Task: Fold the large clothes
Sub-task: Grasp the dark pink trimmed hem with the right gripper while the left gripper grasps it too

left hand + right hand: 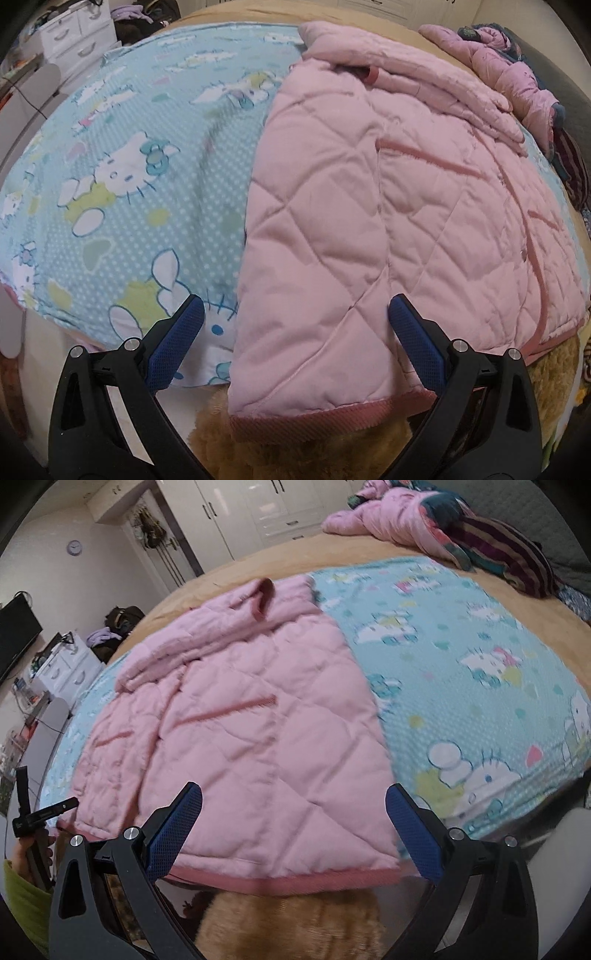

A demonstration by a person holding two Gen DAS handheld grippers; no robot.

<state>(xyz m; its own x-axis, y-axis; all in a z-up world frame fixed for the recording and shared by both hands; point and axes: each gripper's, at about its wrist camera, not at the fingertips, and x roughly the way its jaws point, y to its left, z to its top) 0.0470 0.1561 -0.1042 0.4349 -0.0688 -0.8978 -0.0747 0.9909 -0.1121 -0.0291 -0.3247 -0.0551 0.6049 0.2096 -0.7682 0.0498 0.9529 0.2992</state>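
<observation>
Two blue-padded grippers, left gripper (295, 321) and right gripper (293, 808), hang spread wide and empty just above the near hem of a pink quilted jacket (388, 206). It lies flat, sides apparently folded in, on a blue cartoon blanket (129, 166) across the bed. A good next fold probably means pinching both hem corners evenly, then carrying them level toward the collar (264, 598).

The jacket (388, 206) lies spread on a blanket (129, 177) on the bed (236, 572), its hem at the near edge; a clothes heap (436, 528) sits behind.
</observation>
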